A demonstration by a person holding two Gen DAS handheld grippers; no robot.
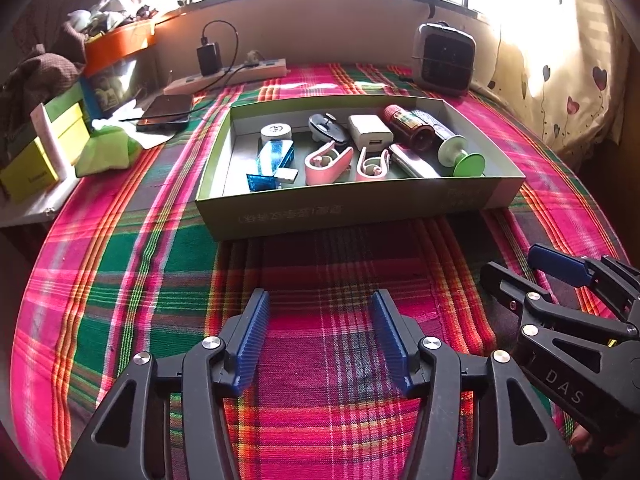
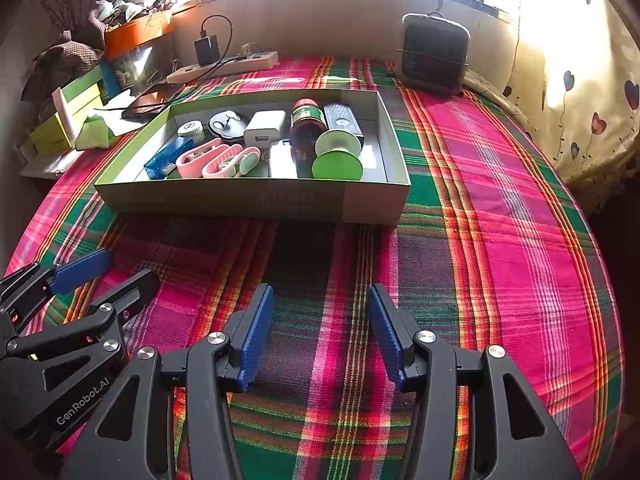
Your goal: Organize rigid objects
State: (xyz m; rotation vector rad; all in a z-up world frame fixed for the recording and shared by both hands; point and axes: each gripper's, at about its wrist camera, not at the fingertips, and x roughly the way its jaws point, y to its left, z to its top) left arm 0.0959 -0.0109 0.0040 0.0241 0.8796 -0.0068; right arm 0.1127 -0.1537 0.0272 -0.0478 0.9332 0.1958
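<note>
From the left wrist view, the left gripper [image 1: 320,336] hangs over the plaid cloth [image 1: 168,264] with its jaws spread and nothing between them. Ahead sits the shallow cardboard box [image 1: 352,208], already holding the small hard things: a white charger [image 1: 370,132], a brown bottle [image 1: 408,126], two pink clips [image 1: 326,162]. They look light and stiff; the smooth bottle might roll, so I'd pinch it across its middle.

From the right wrist view, the right gripper [image 2: 320,332] is likewise spread and bare, well short of the box. A green-capped spool [image 2: 338,156] lies against the near wall. A black heater [image 2: 434,54] and a power strip [image 2: 224,66] stand behind, clear of any reach.
</note>
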